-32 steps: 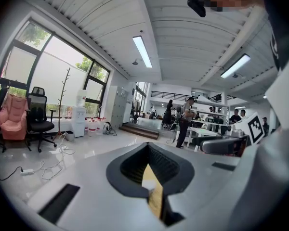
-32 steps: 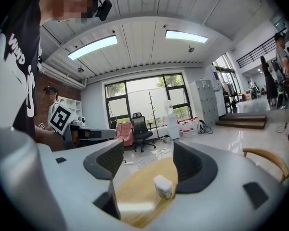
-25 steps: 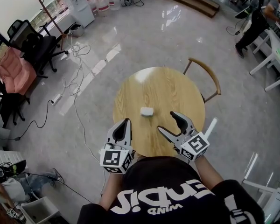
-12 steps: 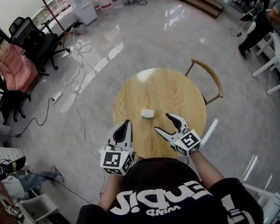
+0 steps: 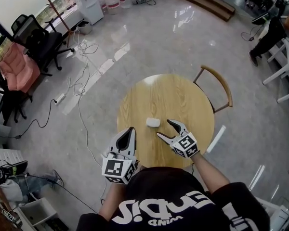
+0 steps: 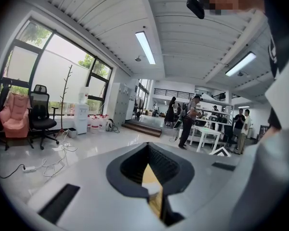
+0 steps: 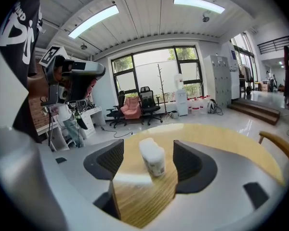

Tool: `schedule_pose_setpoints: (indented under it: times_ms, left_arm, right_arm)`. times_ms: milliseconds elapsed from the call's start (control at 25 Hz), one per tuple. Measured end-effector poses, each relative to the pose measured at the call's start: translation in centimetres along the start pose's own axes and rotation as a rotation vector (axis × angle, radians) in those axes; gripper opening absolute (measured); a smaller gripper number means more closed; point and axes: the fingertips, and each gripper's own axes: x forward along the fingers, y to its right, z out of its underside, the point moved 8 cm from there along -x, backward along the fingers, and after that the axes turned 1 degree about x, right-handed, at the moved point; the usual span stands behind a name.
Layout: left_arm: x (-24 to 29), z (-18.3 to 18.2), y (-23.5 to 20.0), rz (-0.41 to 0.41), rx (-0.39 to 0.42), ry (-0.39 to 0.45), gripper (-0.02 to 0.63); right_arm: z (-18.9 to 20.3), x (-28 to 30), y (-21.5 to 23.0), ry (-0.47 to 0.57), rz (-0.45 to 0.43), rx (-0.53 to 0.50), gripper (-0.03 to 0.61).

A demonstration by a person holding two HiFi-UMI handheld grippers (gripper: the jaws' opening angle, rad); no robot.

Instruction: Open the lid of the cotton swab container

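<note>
Two tongs in play, one in each of the person's hands, both low at the near side of a round wooden worktop (image 5: 169, 93). We note the left tongs (image 5: 131, 129) with jaws pressed together and nothing between them; they sit at the near left rim of the worktop, and their own view shows only a thin sliver of wood through the seam. The right tongs (image 5: 164, 128) have jaws spread wide, angled toward the middle of the worktop. The cotton swab container (image 5: 152, 122) is small and white and rests on the worktop a little nearer than its centre, just ahead of the right tongs' opening. In the right gripper view we see the container (image 7: 152, 158) framed between the two dark pads but beyond them, neither pad touching it. Its lid (image 7: 149, 146) is on, rounded and pale; a label wraps the lower body, too blurred to read. The left tongs are well apart from the container. Around the worktop we log a wooden chair (image 5: 217, 82) tucked at the far right side, a glossy tiled floor (image 5: 183, 37), loose cables (image 5: 79, 76) trailing on it at left, a pink armchair (image 5: 12, 66) and a black office chair (image 5: 36, 37) by the windows, and a water dispenser (image 5: 88, 5) with bottles beside it at the top. The person's black shirt (image 5: 168, 196) fills the bottom of the head view.
</note>
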Motion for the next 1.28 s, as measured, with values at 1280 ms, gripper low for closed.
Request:
schedule_pose_setpoints:
  times_ms: [1280]
  left_arm:
    - [-0.4, 1.0, -3.1, -0.083, -0.088, -0.042, 0.007]
  right_arm:
    - [5.3, 8.6, 2.4, -0.242, -0.051, 0.005, 0.302]
